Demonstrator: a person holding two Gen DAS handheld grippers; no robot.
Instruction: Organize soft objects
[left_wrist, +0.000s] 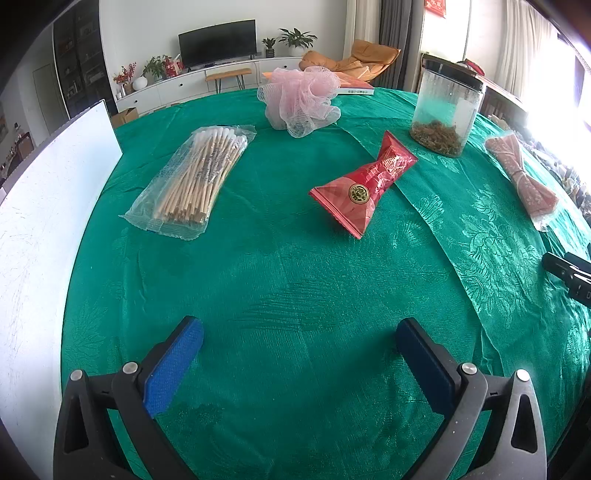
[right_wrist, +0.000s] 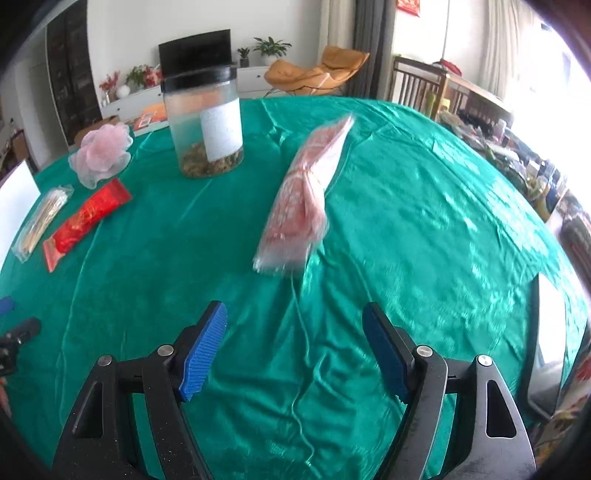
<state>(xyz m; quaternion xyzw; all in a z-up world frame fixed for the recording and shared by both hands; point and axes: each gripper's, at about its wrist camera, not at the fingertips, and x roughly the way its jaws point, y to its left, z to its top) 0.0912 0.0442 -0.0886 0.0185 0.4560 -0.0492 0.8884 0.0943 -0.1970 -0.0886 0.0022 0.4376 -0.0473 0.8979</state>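
On the green tablecloth (left_wrist: 295, 288) lie a bag of cotton swabs (left_wrist: 195, 177), a pink mesh bath pouf (left_wrist: 301, 101), a red snack packet (left_wrist: 365, 184) and a pink patterned bundle in clear wrap (left_wrist: 522, 175). My left gripper (left_wrist: 299, 332) hovers open near the table's front, well short of them all. In the right wrist view the pink bundle (right_wrist: 303, 199) lies just ahead of my right gripper (right_wrist: 295, 317), which is open with nothing between its fingers. The pouf (right_wrist: 101, 153), red packet (right_wrist: 86, 218) and swabs (right_wrist: 42, 221) sit far to its left.
A clear jar with a black lid (left_wrist: 447, 110) holds dried bits and stands at the back (right_wrist: 205, 122). A white board (left_wrist: 48, 206) leans at the table's left edge. An orange book (left_wrist: 352, 86) lies behind the pouf. The right gripper's tip (left_wrist: 569, 275) shows at the left view's right edge.
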